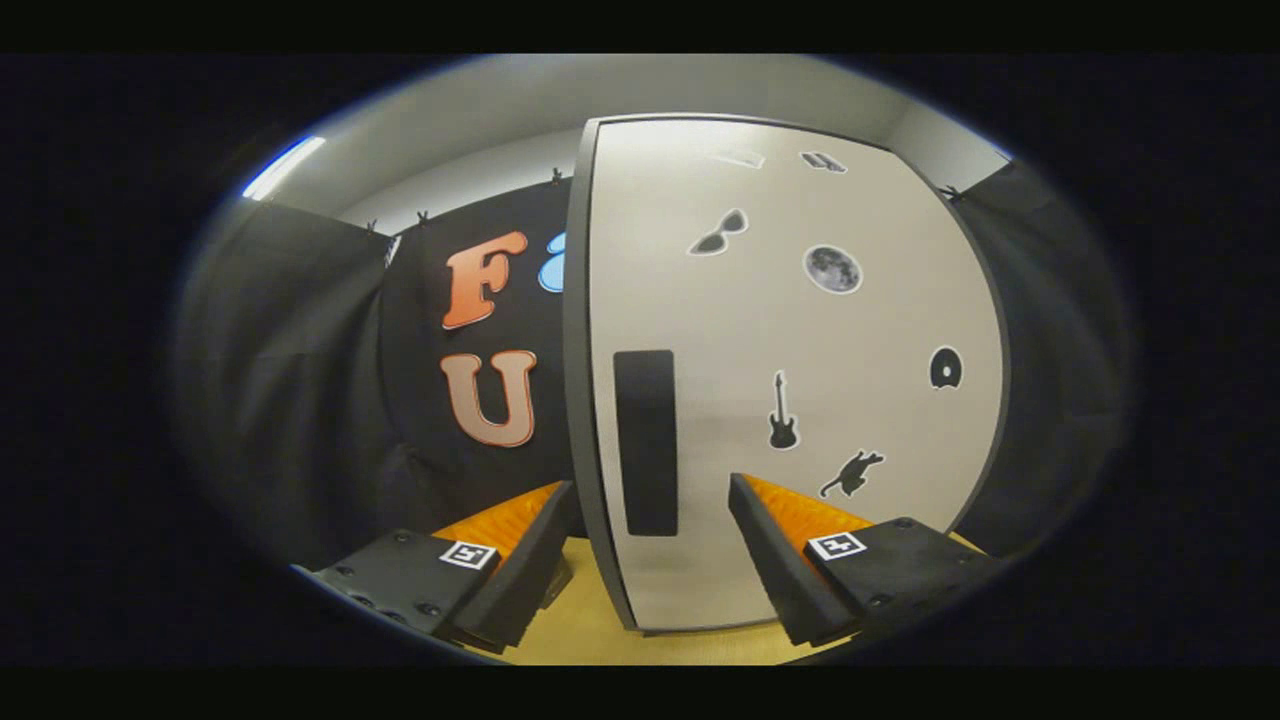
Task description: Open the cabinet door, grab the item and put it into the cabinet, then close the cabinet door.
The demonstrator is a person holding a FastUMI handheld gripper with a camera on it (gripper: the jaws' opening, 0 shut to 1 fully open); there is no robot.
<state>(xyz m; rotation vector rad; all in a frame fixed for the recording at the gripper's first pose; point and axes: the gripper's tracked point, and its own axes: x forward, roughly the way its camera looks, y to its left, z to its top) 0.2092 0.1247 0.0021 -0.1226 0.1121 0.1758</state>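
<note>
Fingers (560, 520) spread apart astride cabinet door's (800, 400) black handle (645, 440).

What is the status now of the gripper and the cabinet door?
Gripper open, fingers straddling the door's edge. Pale grey sticker-covered cabinet door just ahead, its black rectangular handle between the fingers, not yet gripped. Nothing in the way.

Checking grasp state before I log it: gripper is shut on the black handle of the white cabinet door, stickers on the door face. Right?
Not shut. In the gripper view the gripper is open, its fingers spread either side of the black handle and the door's edge, neither pressing on it. The rest holds: white cabinet door, stickers on its face.
</note>
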